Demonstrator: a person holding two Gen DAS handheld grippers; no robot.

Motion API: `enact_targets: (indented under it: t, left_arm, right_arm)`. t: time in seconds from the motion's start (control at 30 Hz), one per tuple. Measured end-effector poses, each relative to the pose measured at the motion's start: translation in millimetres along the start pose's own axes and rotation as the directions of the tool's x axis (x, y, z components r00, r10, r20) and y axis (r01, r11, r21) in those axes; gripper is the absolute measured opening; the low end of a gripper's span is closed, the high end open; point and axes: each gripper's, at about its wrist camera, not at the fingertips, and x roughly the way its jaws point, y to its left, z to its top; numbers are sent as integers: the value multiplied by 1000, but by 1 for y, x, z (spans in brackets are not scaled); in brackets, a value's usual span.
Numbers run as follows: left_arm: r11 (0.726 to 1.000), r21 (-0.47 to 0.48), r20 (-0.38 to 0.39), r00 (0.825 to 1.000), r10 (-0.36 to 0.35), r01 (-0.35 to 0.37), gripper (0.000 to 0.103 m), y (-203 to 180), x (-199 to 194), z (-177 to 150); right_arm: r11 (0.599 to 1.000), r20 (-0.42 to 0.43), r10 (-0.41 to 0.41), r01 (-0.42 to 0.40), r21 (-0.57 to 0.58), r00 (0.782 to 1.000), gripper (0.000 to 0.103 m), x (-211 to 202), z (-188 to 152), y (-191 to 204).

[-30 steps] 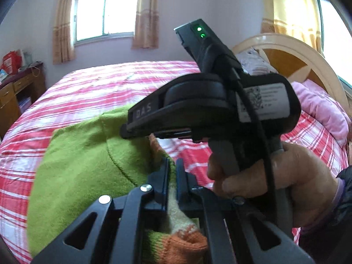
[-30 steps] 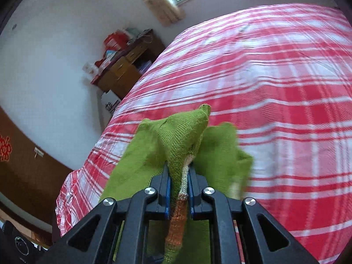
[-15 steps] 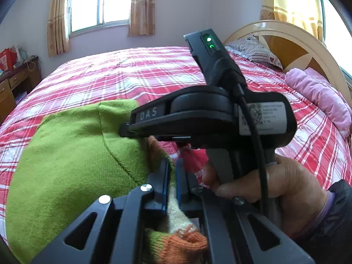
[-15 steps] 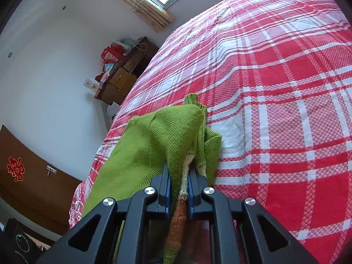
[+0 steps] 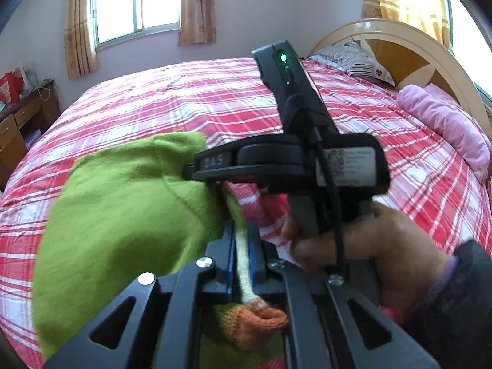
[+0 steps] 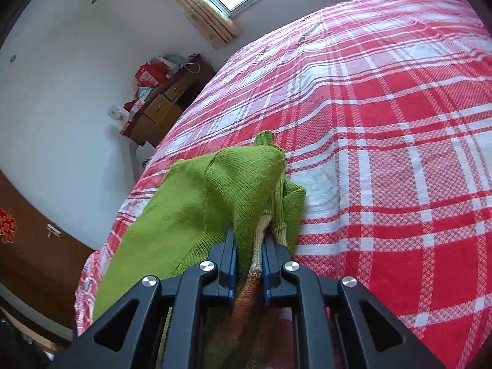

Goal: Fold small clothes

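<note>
A small green knitted sweater (image 5: 123,215) with cream and orange striped cuffs hangs over the red plaid bed (image 5: 215,101). My left gripper (image 5: 241,243) is shut on one cream and orange cuff. The right gripper's black body (image 5: 292,166) and the hand holding it fill the middle of the left wrist view, close beside my left gripper. In the right wrist view my right gripper (image 6: 249,246) is shut on the other striped cuff, and the green sweater (image 6: 200,203) drapes away to the left over the bed (image 6: 384,123).
A wooden headboard (image 5: 399,49), a striped pillow (image 5: 353,61) and a pink rolled blanket (image 5: 446,123) lie at the bed's head. A wooden dresser (image 6: 160,107) with red boxes stands by the wall. Curtained windows (image 5: 135,9) are behind.
Both grippers have lowered and moved forward over the bed with the cuffs still held. The sweater has bunched up and its folded part lies closer to the blanket.
</note>
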Motion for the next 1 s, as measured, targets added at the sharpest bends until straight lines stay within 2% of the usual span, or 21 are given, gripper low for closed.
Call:
enact_targets:
  t: [0.13,0.2,0.27,0.37,0.4,0.43,0.47,0.5,0.57,0.63,0.7,0.8,0.83,0.87,0.93,1.0]
  left_arm:
    - [998,-43,3,999,-38,38,18,25,-27,-12]
    - [999,-46,23,999,-24,25,40,36,-43,-20]
    - [999,-50,47,999,13,-10,57,46,-57,-26]
    - [996,-59,76,995,64,-59,59,67,-75,-33]
    - [995,-63,81,994,79,-74,63,74,-77,-36]
    - [992,-74,87,990,107,-101,65,85,-82,-40]
    - [990,-84,89,988,124,-117,69,91,-83,-43]
    - [986,-99,89,986,142,-133,69,100,-85,-47]
    - [976,-148,67,983,173,-161,69,119,-84,-57]
    - [973,-175,48,986,159,-148,69,129,-81,-65]
    - [974,-187,29,991,131,-124,69,131,-79,-74]
    - [982,-162,9,995,95,-92,69,120,-80,-83]
    - [985,-130,8,994,111,-109,69,113,-78,-86]
    - [985,-110,3,991,133,-132,71,110,-77,-87]
    - [980,-68,-24,983,184,-185,75,106,-71,-91]
    - [977,-55,-43,978,204,-206,75,107,-64,-92]
  right_arm:
    - [997,10,-62,62,-34,998,12,-1,-2,11]
    - [995,14,-90,91,-48,996,13,-1,-3,16]
    - [994,21,-107,107,-32,994,17,-3,-4,17]
    - [995,25,-92,91,32,995,22,-19,-14,13]
    - [994,35,-98,96,51,995,24,-28,-20,13]
    - [991,47,-121,118,63,992,36,-37,-24,13]
    - [985,62,-160,155,73,985,41,-48,-31,13]
    - [971,83,-233,227,77,969,41,-66,-41,16]
    - [962,129,-272,268,48,954,41,-94,-59,27]
    - [964,185,-262,267,-3,947,41,-119,-75,47]
    - [965,214,-205,234,-122,955,41,-136,-91,79]
    - [939,156,-151,191,-286,976,41,-132,-105,115]
    - [920,116,-160,191,-342,980,41,-123,-109,124]
    - [889,88,-206,224,-399,975,41,-110,-113,130]
    - [830,58,-300,290,-477,952,40,-89,-120,133]
    - [800,30,-366,331,-501,930,36,-75,-125,125]
